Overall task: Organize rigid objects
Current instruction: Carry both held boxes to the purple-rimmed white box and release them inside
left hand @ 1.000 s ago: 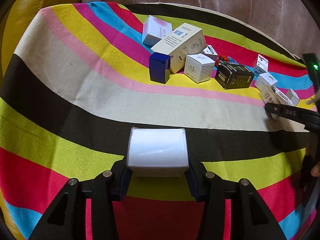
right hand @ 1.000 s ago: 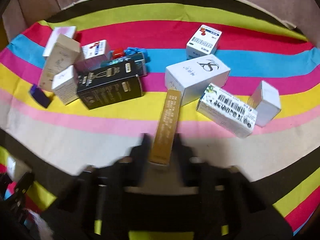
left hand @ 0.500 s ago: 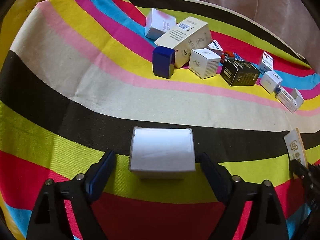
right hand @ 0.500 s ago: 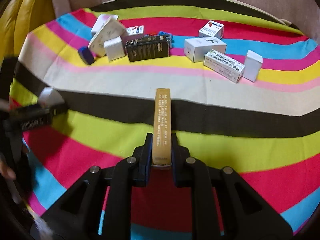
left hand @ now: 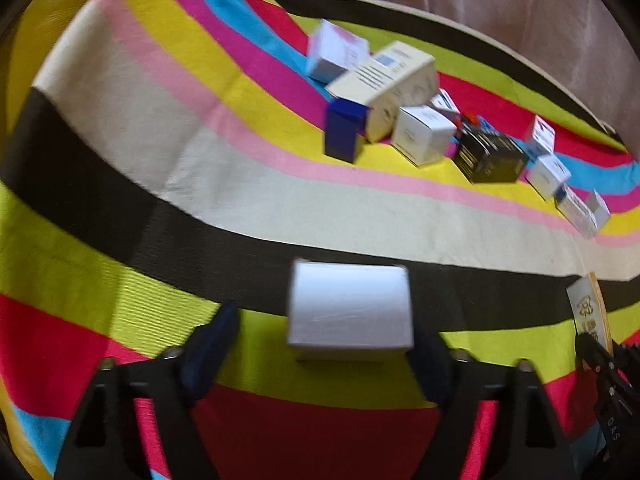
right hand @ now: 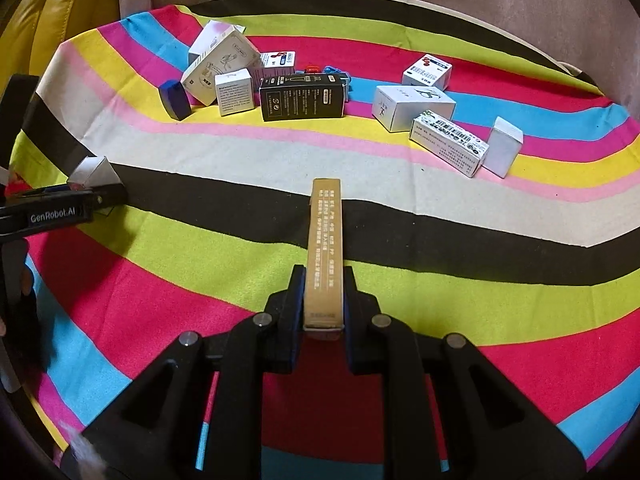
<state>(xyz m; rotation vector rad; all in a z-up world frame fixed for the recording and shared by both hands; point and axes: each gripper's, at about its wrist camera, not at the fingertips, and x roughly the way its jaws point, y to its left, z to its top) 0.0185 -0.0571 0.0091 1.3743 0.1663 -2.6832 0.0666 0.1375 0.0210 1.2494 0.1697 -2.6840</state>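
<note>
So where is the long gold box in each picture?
Left wrist view: the long gold box pokes up at the far right edge, with the right gripper clamped on it.
Right wrist view: it sits in the middle, shut between the right gripper's fingers, pointing away over the striped cloth.
Shared landmark: the black box, lying among the boxes at the back in both views.

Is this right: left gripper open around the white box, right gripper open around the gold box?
Not quite. The right gripper is shut on the gold box, as the right wrist view shows. The left gripper is indeed open around the white box.
</note>
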